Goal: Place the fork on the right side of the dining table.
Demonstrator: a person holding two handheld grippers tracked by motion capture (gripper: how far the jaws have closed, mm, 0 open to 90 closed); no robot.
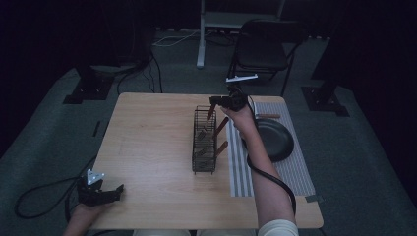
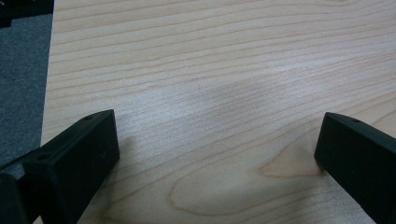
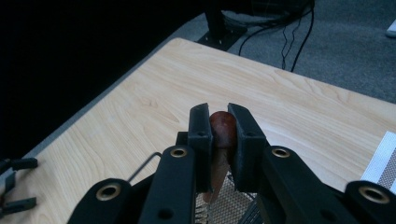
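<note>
The right claw [image 3: 219,140] is being seen clamped narrow on the rounded reddish-brown wooden handle end of a utensil [image 3: 222,128], over the far end of the black wire-mesh caddy basket [image 1: 204,140]. In the high view the same right claw [image 1: 221,102] is being held above the basket by the person's right hand [image 1: 241,117]. The gripped utensil's handle [image 1: 211,112] is pointing up toward the claw with its long axis close to vertical, slightly tilted; its lower end is sitting inside the basket and its working end is hidden.

Risks, as judged: the grip is being taken only on the handle's rounded tip, so the utensil could be slipped or swung out. If the lower end is snagged in the mesh, the light basket could be dragged or tipped. Two more brown-handled utensils [image 1: 222,137] are leaning out over the basket's right side and could be knocked toward the grey-and-white striped mat [image 1: 300,172], where the dark round frying pan [image 1: 275,140] is lying.

The left claw [image 2: 219,154] is being held wide and empty just over the pale wood surface [image 2: 210,70], at its near left corner [image 1: 101,192], well apart from the basket.
</note>
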